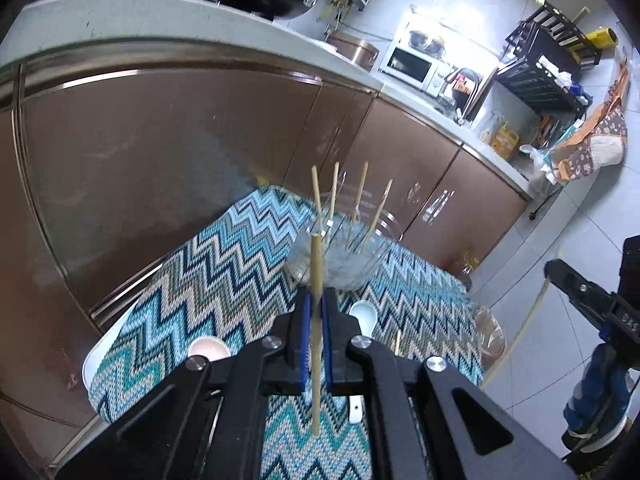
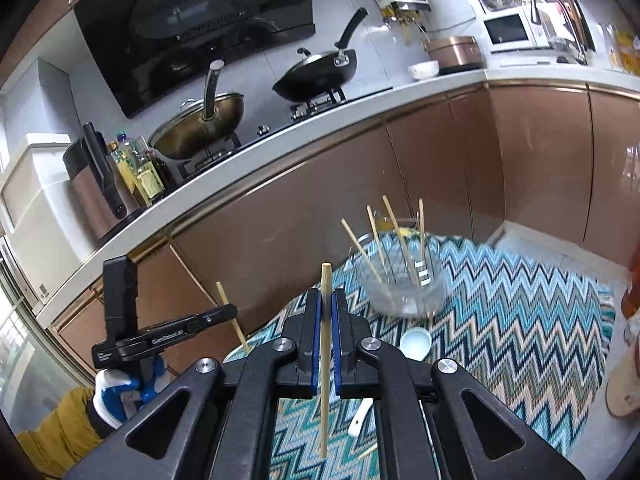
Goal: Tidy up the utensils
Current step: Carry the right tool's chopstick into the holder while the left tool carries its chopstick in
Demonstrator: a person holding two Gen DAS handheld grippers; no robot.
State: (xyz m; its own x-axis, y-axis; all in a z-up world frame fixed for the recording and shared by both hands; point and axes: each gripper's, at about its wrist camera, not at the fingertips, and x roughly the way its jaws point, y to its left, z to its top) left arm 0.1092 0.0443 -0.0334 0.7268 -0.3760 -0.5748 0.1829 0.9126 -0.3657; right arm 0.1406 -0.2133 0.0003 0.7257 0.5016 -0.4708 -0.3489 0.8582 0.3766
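We are clamping an upright chopstick [image 2: 325, 356] in the right gripper [image 2: 326, 344] above the zigzag cloth [image 2: 520, 312]. Ahead, a glass jar [image 2: 404, 284] is holding four chopsticks [image 2: 394, 232]; a white spoon [image 2: 414, 342] is lying near it.

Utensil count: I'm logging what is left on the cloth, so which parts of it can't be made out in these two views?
- Left wrist view: the left gripper hides most of the white spoon and a pink one.
- Right wrist view: the right gripper, shut on a chopstick, covers the spoon's middle.
- Glass jar: blurred; four chopsticks show.
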